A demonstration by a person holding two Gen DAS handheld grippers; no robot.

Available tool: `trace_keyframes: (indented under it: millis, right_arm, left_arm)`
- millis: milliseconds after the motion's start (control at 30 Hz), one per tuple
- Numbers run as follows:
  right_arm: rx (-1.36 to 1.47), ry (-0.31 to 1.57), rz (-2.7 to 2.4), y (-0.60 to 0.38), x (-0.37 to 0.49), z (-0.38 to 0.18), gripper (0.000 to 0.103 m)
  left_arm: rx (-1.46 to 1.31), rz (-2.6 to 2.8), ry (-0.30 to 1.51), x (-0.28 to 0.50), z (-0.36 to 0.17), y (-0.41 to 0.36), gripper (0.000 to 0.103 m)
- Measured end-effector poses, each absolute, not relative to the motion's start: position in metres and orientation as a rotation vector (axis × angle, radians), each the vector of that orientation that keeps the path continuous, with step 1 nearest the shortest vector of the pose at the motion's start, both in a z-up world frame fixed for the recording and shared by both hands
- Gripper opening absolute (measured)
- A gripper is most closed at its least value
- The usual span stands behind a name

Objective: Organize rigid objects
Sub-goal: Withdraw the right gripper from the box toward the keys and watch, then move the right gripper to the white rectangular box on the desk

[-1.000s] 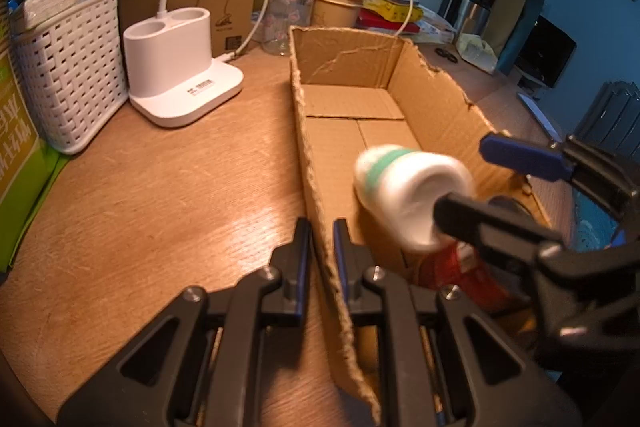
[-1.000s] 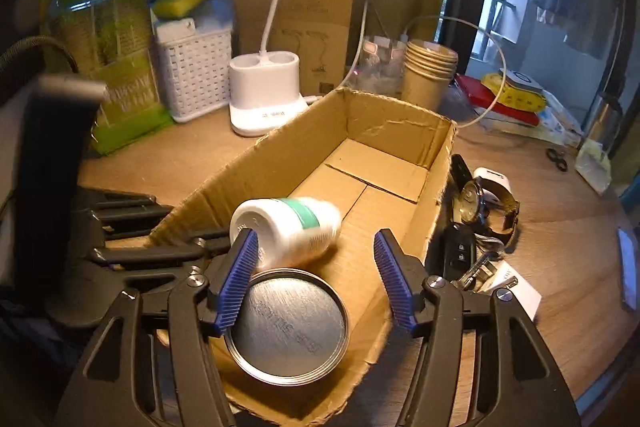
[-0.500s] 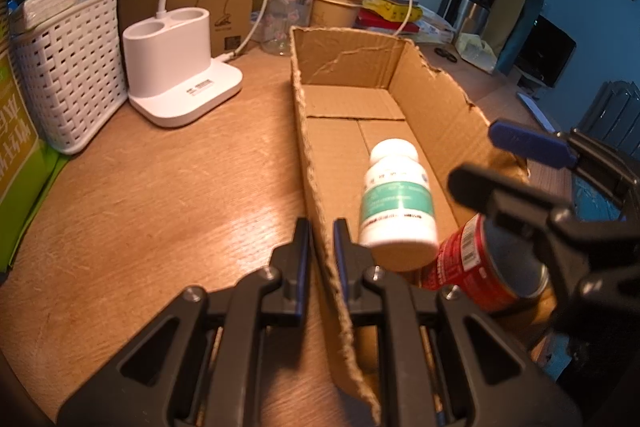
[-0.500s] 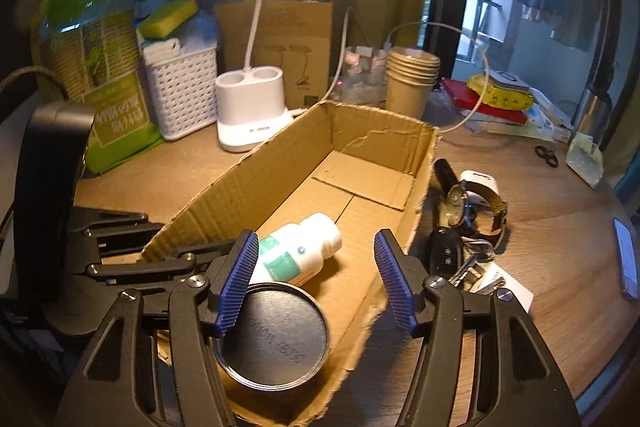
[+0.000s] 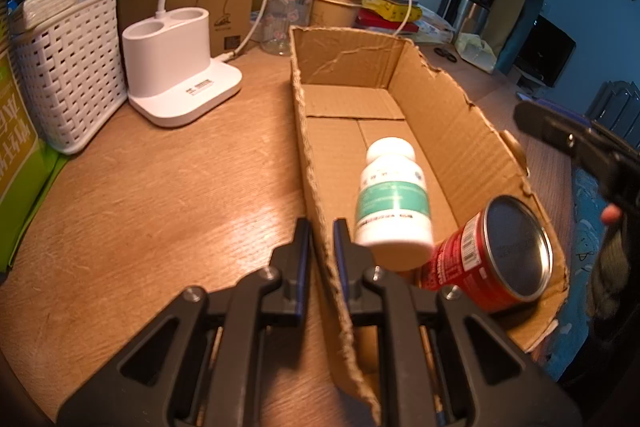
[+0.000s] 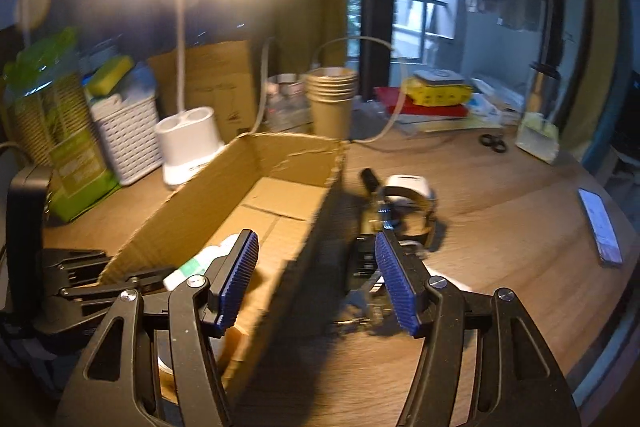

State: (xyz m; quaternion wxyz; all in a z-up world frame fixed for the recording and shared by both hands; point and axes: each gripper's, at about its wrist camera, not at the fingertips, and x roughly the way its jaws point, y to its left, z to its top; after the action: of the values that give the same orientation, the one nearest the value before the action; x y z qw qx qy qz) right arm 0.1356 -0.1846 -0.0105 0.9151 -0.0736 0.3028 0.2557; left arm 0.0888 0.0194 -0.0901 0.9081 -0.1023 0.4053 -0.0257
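A long open cardboard box lies on the wooden desk. Inside it, near the front end, a white pill bottle with a green label lies on its side beside a red tin can, also on its side. My left gripper is shut on the box's left wall, one finger on each side of it. My right gripper hangs open above the box's right wall with nothing between its pads. In the right wrist view the bottle shows past the left finger.
Right of the box lie a wristwatch, a dark key bunch, a phone and scissors. Behind and left stand stacked paper cups, a white lamp base and a white basket.
The bottle dropped from the right gripper and settled on the box floor beside the can. The right gripper pulled away to the right and upward, rolling. The left gripper kept still.
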Motion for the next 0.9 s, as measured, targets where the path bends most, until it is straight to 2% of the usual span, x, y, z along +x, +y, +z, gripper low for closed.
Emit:
trace_keyframes:
  millis: [600, 900]
  right_arm:
    - [-0.107, 0.685, 0.306, -0.252, 0.164, -0.039, 0.064]
    - [-0.126, 0.752, 0.26, -0.253, 0.179, -0.064, 0.064]
  left_arm:
    - [-0.211, -0.053, 0.836, 0.089, -0.09, 0.019, 0.013]
    - [-0.211, -0.053, 0.837, 0.089, -0.09, 0.019, 0.013]
